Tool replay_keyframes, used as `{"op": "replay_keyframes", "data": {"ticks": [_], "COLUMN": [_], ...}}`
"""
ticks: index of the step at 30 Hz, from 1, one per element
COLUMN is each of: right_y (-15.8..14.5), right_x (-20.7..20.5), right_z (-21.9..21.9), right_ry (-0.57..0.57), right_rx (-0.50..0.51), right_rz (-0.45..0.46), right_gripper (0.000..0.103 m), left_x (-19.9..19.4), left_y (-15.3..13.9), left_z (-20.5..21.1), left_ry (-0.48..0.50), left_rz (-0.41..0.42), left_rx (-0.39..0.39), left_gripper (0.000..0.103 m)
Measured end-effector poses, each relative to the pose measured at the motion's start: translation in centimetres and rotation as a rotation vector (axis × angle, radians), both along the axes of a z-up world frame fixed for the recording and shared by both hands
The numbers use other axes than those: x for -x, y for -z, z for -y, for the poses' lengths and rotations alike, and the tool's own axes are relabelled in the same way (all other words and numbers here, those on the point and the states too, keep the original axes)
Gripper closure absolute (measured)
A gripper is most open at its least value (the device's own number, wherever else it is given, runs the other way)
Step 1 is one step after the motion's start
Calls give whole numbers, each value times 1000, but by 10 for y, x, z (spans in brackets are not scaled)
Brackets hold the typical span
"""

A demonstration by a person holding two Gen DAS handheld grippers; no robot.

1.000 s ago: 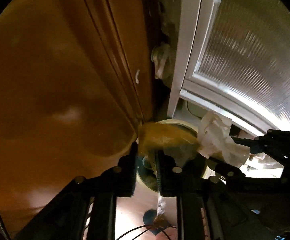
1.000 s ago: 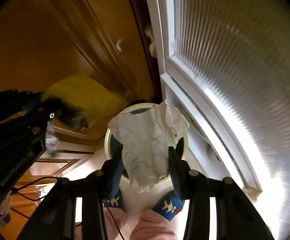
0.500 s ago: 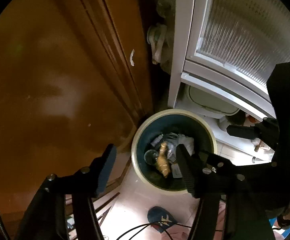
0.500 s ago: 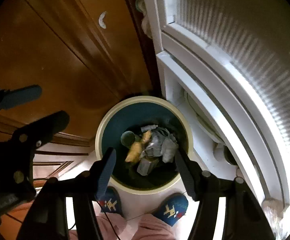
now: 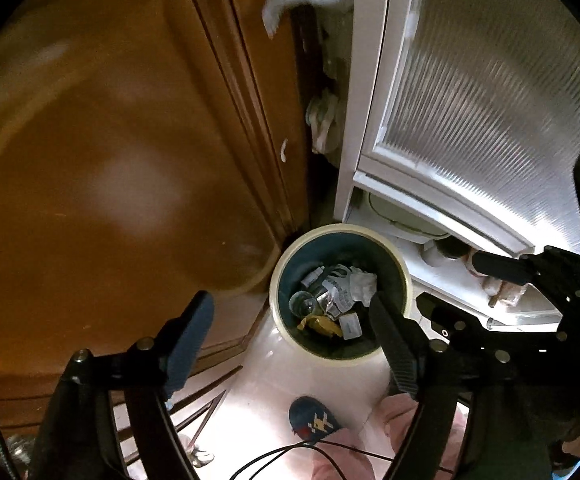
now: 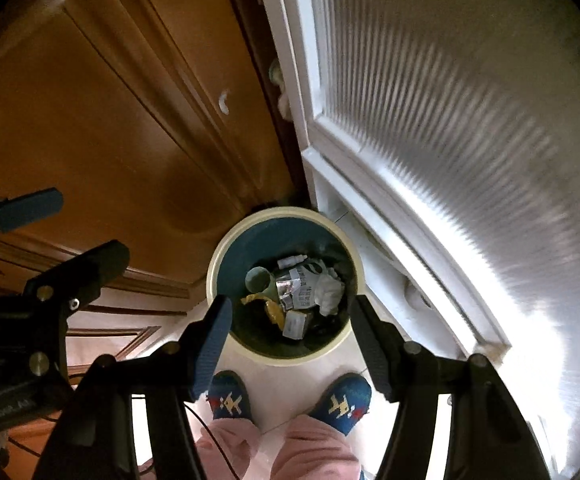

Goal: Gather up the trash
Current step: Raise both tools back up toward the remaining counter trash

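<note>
**Basically done: both grippers empty over the bin**

Basically both tools hung over the round bin (image 6: 216, 280), w/ nothing between the fingers. Bin stood on the pale floor (image 6: 313, 376), tucked in the corner between the wooden door (image 5: 110, 160) and the white ribbed-glass door (image 6: 449, 120).

Trash sat inside, at the bottom: a crumpled white paper (image 6: 327, 290), a yellow wrapper (image 6: 268, 306), printed packaging (image 6: 295, 290), a small bottle (image 5: 313, 277), a clear round thing (image 5: 301, 303).

Risks, as I judged them:
- Light paper lay on top of the pile, so a gripper dipping back in could snag it and drag it out.
- Bin looked light; a knock from either tool or from the blue slippers (image 6: 345, 400) right beside it might tip it and spill everything.
- Cables (image 5: 290, 454) trailed near the feet, a poss. trip or tug.

Left gripper (image 5: 290, 336): spread wide, released, touching nothing. Right gripper (image 6: 290, 328): likewise wide apart, empty, framing the bin opening w/o contact. The two were close together, so a bump btwn them was possible.
</note>
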State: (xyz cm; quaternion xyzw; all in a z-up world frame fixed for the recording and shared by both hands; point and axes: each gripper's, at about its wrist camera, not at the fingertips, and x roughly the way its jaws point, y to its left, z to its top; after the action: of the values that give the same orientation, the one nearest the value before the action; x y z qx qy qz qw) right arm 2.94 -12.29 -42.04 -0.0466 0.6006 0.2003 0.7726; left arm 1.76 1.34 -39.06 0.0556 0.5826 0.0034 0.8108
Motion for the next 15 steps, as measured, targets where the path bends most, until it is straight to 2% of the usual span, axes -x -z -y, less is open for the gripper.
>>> {"op": "replay_keyframes", "data": {"ticks": [6,10,15], "right_y": [-55,-98,-149], "right_x": [12,22,32], "right_z": [10,17,28], "right_ry": [46,48,44], "right_rx": [8,7,8], "right_rz": [31,55,93], "right_gripper": [40,35,35], "left_x": [12,19,30], "left_y": [-60,-98,-153], "left_z": [2,7,10], "left_ry": [-8,5,29], "left_rz": [21,44,85], "left_rx": [35,51,74], "left_gripper": [24,24,24]}}
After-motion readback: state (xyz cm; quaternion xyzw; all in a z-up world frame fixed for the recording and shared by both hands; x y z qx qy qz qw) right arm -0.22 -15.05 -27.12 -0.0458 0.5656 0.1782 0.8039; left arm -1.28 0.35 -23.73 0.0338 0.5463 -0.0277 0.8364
